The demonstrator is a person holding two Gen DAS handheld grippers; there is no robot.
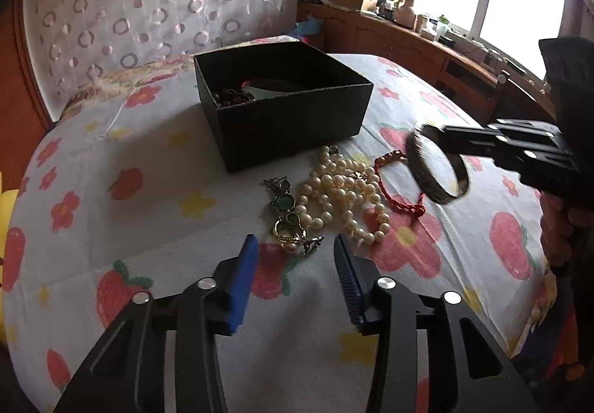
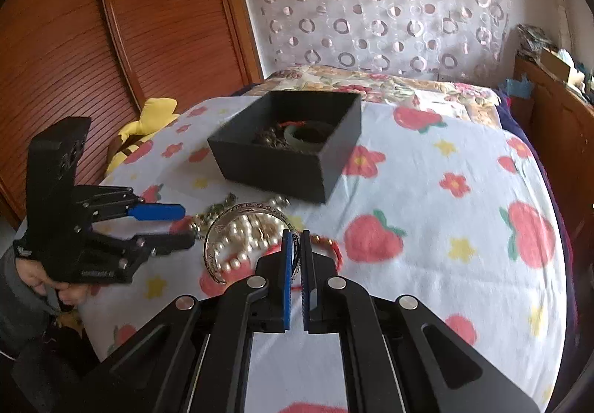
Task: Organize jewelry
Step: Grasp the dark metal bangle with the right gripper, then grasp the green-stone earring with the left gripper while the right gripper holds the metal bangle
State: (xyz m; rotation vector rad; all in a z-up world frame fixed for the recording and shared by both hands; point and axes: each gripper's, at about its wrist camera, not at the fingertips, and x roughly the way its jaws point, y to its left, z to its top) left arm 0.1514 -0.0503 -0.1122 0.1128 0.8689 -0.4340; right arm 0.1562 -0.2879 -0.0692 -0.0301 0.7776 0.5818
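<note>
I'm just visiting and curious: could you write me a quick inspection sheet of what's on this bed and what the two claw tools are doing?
Surface: strawberry-print sheet over a bed.
Job's things: open black box already holding some jewelry; pearl necklace, red cord bracelet and green-stone pieces lying in front of it.
Clutter: yellow cloth at the bed's edge.
Grippers: left gripper open, empty; right gripper shut on silver bangle.
Cables: nothing seen.
Surroundings: curtain, wooden cabinet, window.
</note>
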